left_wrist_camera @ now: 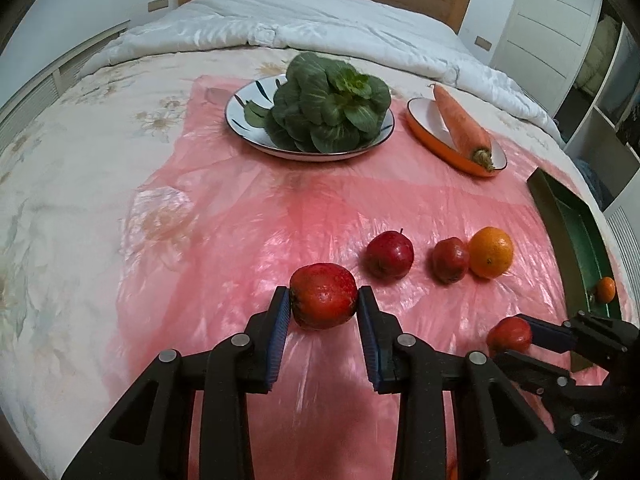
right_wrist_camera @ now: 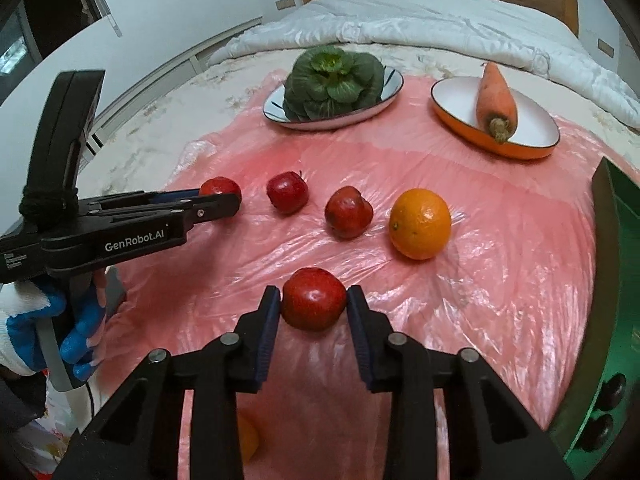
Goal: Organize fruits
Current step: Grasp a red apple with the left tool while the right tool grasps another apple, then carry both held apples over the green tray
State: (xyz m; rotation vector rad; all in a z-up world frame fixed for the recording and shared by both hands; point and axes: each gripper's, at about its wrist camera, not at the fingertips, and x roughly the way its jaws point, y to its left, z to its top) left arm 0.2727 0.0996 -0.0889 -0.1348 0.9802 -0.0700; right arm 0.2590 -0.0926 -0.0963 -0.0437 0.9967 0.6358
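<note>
My left gripper (left_wrist_camera: pixel 323 296) is shut on a red apple (left_wrist_camera: pixel 323 295) at the left end of the fruit row on the pink plastic sheet (left_wrist_camera: pixel 240 216). My right gripper (right_wrist_camera: pixel 313 299) is shut on another red apple (right_wrist_camera: pixel 314 298) nearer the front. Two more red apples (right_wrist_camera: pixel 287 192) (right_wrist_camera: pixel 348 211) and an orange (right_wrist_camera: pixel 420 223) lie in a row between them. The left gripper also shows in the right wrist view (right_wrist_camera: pixel 222 197), and the right gripper in the left wrist view (left_wrist_camera: pixel 510 334). A green box (left_wrist_camera: pixel 576 240) at the right holds a small orange (left_wrist_camera: pixel 605 289).
A white plate (left_wrist_camera: pixel 244 100) with a leafy green vegetable (left_wrist_camera: pixel 328 104) and an orange dish (left_wrist_camera: pixel 448 148) with a carrot (left_wrist_camera: pixel 460 120) stand at the back. A white duvet (left_wrist_camera: pixel 320 24) and wooden headboard lie behind. Another orange fruit (right_wrist_camera: pixel 248 436) sits low under the right gripper.
</note>
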